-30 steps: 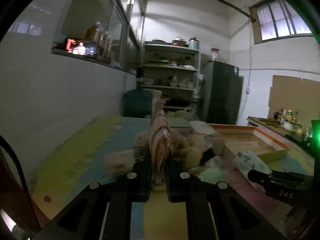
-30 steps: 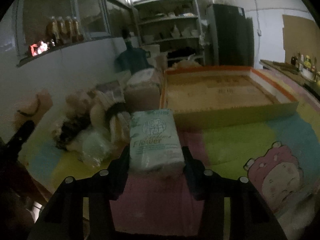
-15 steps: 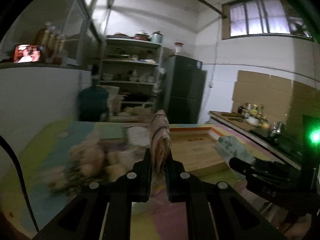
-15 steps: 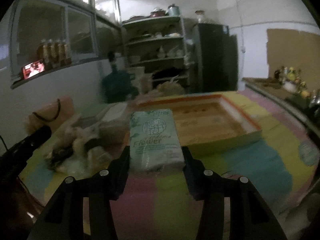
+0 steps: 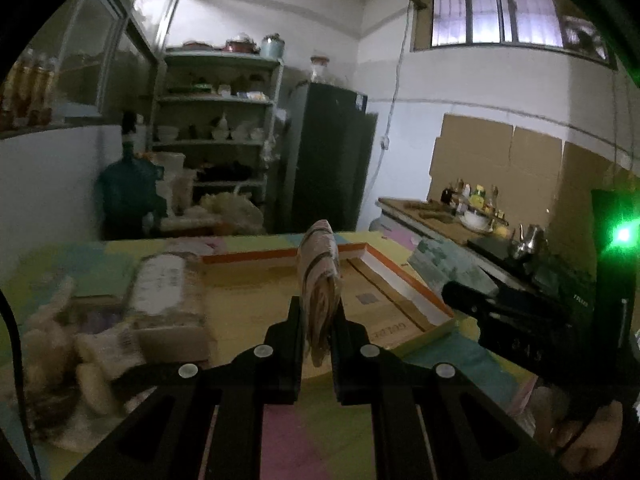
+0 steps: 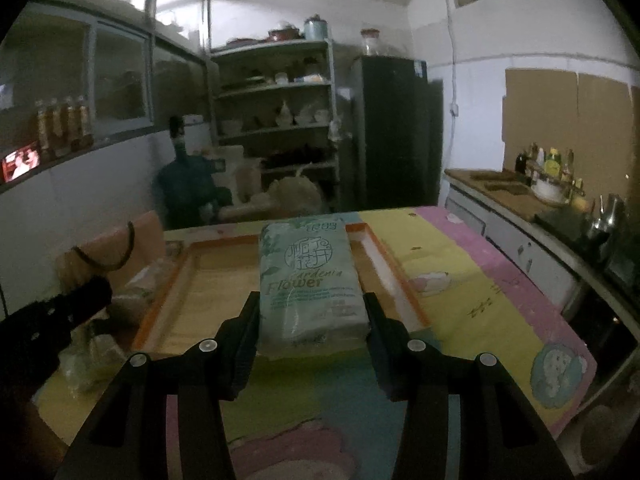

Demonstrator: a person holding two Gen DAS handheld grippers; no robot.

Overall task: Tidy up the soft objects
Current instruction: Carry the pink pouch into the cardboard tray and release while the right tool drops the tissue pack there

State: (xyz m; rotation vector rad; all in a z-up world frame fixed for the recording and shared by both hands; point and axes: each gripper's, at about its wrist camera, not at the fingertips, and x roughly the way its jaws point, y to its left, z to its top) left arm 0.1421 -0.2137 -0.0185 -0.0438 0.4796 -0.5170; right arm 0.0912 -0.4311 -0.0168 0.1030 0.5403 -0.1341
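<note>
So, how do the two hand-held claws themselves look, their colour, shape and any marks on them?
Both are black. The left claw and the right claw each have two flat angular arms with long cut-out slots and round silver screw heads. In the left view the right claw's body carries pale letters, too blurred to read, and a green light glows on it. A thin black cable runs at the left edge.

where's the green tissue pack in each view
Left wrist: the green tissue pack shows at right, side-on, in the right gripper.
Right wrist: the pack fills the centre, clamped between the fingers.
Shared landmark: the orange-rimmed cardboard tray just beyond it.
</note>
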